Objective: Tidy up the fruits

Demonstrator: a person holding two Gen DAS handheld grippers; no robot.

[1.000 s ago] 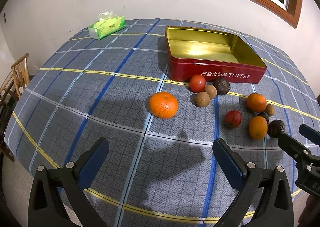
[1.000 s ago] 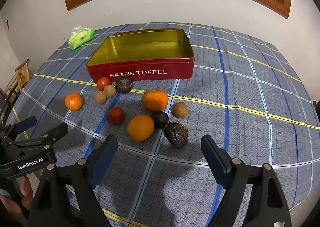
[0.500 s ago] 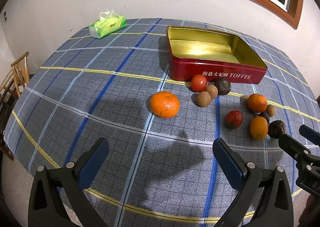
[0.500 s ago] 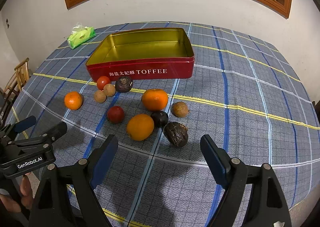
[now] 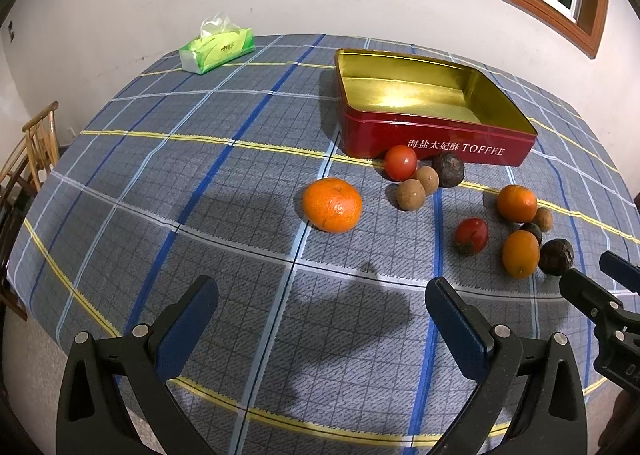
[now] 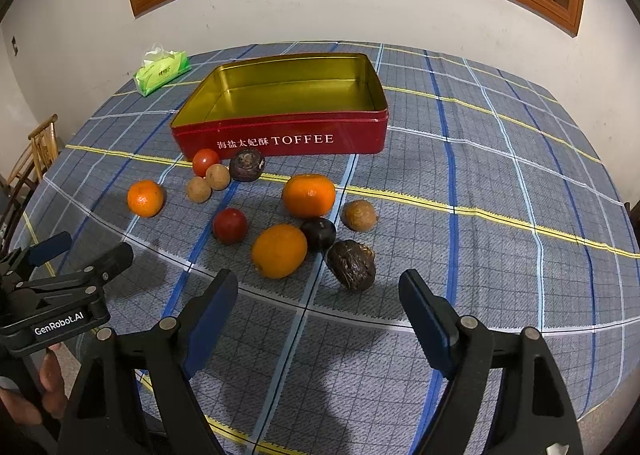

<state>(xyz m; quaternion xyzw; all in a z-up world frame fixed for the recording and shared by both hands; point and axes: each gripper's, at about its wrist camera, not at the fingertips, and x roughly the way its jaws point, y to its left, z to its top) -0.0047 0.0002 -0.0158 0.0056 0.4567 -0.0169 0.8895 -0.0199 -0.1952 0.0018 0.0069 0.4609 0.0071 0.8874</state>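
An open red toffee tin (image 5: 436,137) (image 6: 280,137) with a gold inside stands empty on the plaid tablecloth. Several fruits lie loose in front of it: a mandarin (image 5: 332,205) (image 6: 145,197), a red tomato (image 5: 401,162) (image 6: 205,162), two brown longans (image 5: 410,195) (image 6: 198,189), a dark wrinkled fruit (image 5: 448,169) (image 6: 247,165), a second tomato (image 5: 472,235) (image 6: 229,225), oranges (image 6: 309,195) (image 6: 279,251) and a dark wrinkled fruit (image 6: 352,265). My left gripper (image 5: 322,315) is open and empty, short of the mandarin. My right gripper (image 6: 318,307) is open and empty, just short of the dark fruit.
A green tissue pack (image 5: 216,48) (image 6: 161,69) lies at the table's far left. A wooden chair (image 5: 28,159) stands off the left edge. The wall and a window frame are behind the table. Each gripper shows in the other's view, at its side edge.
Both grippers have eased slightly forward toward the fruits. Nothing was taken hold of or moved.
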